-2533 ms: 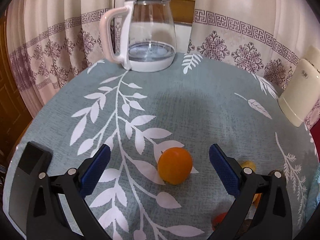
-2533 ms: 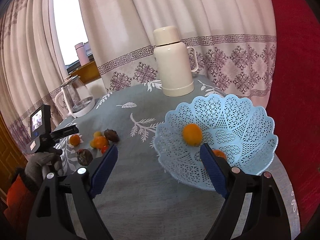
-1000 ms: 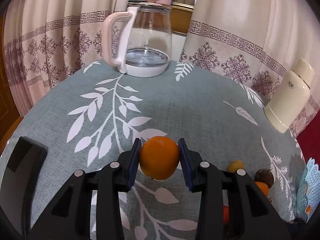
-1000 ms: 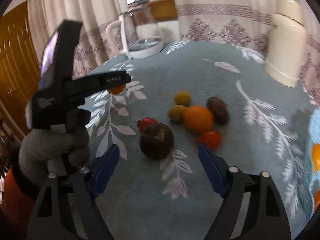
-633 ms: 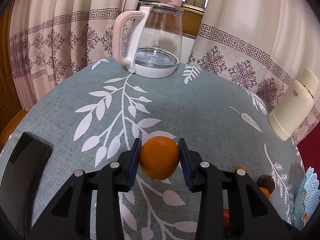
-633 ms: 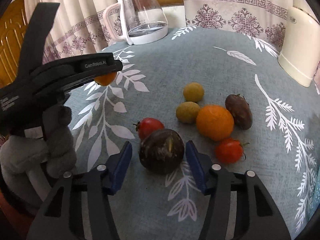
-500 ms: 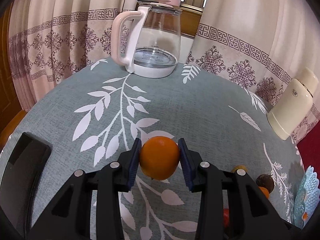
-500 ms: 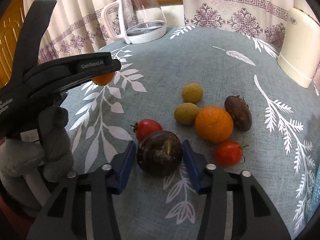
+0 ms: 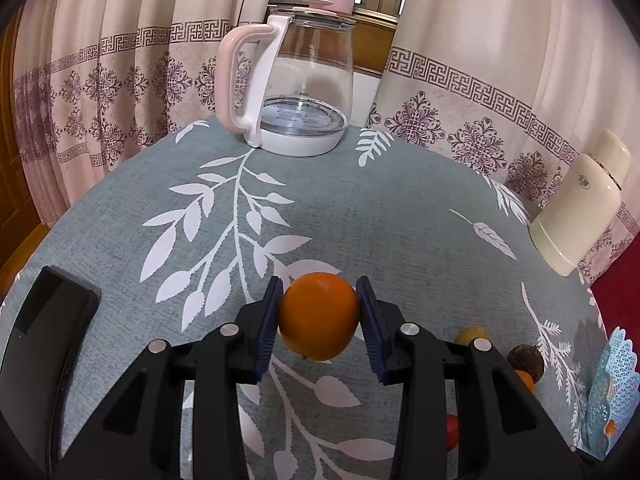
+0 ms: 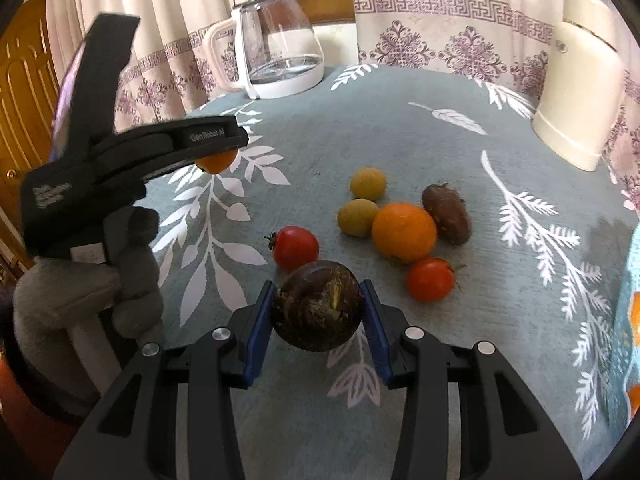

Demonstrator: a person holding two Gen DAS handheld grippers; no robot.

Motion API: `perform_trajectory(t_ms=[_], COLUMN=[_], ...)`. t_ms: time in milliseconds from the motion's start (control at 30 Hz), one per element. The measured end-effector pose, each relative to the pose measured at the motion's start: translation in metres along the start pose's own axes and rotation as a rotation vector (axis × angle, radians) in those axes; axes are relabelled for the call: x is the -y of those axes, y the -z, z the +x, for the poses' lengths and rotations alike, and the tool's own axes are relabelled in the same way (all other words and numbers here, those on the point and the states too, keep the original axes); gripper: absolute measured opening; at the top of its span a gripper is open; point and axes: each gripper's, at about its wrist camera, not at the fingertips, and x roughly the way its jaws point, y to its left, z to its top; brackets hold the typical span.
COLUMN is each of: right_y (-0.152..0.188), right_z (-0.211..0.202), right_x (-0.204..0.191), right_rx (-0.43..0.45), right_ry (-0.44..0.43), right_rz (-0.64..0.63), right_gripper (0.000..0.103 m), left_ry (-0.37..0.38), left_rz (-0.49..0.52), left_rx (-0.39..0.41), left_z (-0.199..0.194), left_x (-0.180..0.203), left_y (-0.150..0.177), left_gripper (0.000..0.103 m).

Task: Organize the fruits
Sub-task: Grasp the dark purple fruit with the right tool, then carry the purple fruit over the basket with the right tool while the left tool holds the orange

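My left gripper (image 9: 319,316) is shut on an orange (image 9: 319,316) and holds it above the leaf-patterned tablecloth; in the right wrist view that orange (image 10: 216,162) peeks out under the left gripper's black finger. My right gripper (image 10: 318,312) is shut on a dark purple round fruit (image 10: 318,312) low over the cloth. Beyond it lie a red tomato (image 10: 295,248), a second tomato (image 10: 430,280), an orange (image 10: 404,232), two yellow-green fruits (image 10: 357,217) and a brown fruit (image 10: 446,214). The pale blue lattice basket (image 10: 624,320) shows at the right edge.
A glass kettle (image 9: 296,92) with a pink handle stands at the table's far edge before the curtains. A cream thermos (image 9: 580,216) stands at the far right. A gloved hand (image 10: 80,280) holds the left gripper at the left of the right wrist view.
The right gripper closed its jaws onto the dark purple fruit, which now sits a little higher in the view. The left gripper keeps the orange, almost still.
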Motion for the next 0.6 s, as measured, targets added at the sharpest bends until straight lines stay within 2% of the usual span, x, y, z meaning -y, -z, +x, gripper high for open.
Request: perform_trajectory(t_ms=[600], right_y=[0.006], right_z=[-0.081], right_x=[0.033], right_rx=[0.159], right_ry=[0.076], right_rz=[0.119], right_gripper=[0.043], left_ry=[0.035], left_rz=[0.035], left_rx=[0.033], left_z=[-0.012], left_x=[0.013], left_y=[0.004], left_gripper=[0.039])
